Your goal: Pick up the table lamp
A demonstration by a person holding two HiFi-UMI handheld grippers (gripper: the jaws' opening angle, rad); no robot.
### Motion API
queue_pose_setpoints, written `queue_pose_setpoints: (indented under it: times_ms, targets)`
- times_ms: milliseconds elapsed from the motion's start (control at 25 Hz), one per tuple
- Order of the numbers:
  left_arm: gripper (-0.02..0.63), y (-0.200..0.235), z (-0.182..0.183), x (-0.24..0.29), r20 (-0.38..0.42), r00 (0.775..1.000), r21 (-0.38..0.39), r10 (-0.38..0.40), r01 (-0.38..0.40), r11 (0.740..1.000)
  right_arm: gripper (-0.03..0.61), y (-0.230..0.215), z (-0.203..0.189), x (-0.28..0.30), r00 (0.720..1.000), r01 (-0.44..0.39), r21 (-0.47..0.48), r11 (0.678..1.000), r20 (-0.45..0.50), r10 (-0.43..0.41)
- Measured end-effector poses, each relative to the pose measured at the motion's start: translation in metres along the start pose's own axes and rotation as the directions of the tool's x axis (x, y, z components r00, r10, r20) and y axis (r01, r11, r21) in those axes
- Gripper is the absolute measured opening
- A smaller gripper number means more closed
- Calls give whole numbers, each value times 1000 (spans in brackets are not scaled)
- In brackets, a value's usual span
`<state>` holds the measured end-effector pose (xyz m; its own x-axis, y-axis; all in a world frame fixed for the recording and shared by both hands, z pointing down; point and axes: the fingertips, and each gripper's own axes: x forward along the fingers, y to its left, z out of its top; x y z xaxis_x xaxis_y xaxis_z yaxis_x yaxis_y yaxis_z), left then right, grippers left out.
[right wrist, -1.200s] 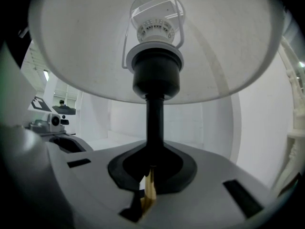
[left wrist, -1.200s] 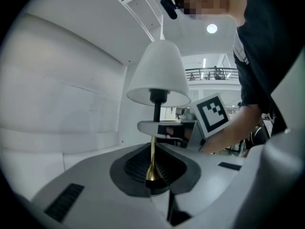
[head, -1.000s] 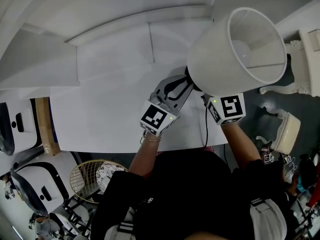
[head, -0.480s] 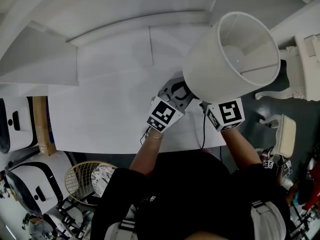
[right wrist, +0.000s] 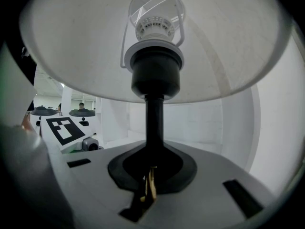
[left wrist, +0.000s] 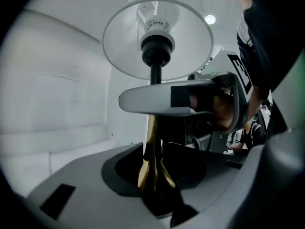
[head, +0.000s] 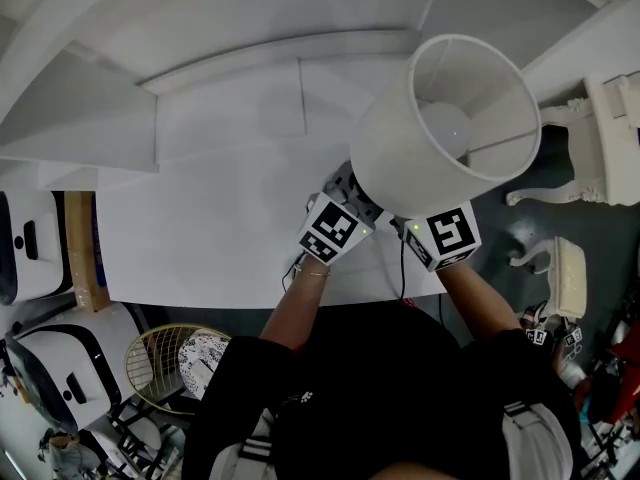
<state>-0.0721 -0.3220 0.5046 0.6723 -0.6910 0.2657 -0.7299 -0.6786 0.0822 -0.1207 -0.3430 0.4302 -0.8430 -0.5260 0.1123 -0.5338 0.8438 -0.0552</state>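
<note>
The table lamp has a white shade (head: pixel 445 128), a black socket (right wrist: pixel 156 75) and a brass lower stem (left wrist: pixel 151 161). In the head view it leans over the right end of the white table (head: pixel 220 218). My right gripper (right wrist: pixel 150 185) is shut on the stem just below the shade; its marker cube (head: pixel 443 236) shows, while its jaws are hidden under the shade. My left gripper (left wrist: pixel 152 185) sits lower on the stem. Its jaws have just been opening, and the brass stem stands loose between them. The left marker cube (head: pixel 338 230) is beside the right one.
A black cord (head: pixel 403 268) runs down to the table's near edge. A round wire basket (head: pixel 170 363) and white machines (head: pixel 20 258) stand on the floor at the left. White carved furniture (head: pixel 600 138) stands at the right.
The shade has shifted left and toward me, covering most of the left gripper's jaws. The two marker cubes have drawn closer together. The left gripper has slid right, under the shade.
</note>
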Motion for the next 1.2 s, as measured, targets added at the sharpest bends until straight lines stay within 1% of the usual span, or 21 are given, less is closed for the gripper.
queue_pose_setpoints:
  times_ms: [240,400,640,920,1200]
  targets:
    - [117,-2,2,1,19,1000,-14,5,-5,1000,23,3,0,-2,1000,-9,-9,1000,-2,9]
    - [117,-3,4,1,24,1000,-28,-7,8,1000,23,4,1,-4,1000,-10,-18,1000,-16,10]
    - [117,-7,8,3,20,1000,-13,6,-6,1000,23,1,0,-10,1000,1,-27,1000,-21,-1]
    - [117,-13,14,3,12,1000,6,-3,3,1000,23,4,5,-15,1000,-3,-43,999,-21,2]
    - [117,-17,21,2,27,1000,-6,-8,8,1000,23,4,10,-19,999,7,-49,999,-41,-9]
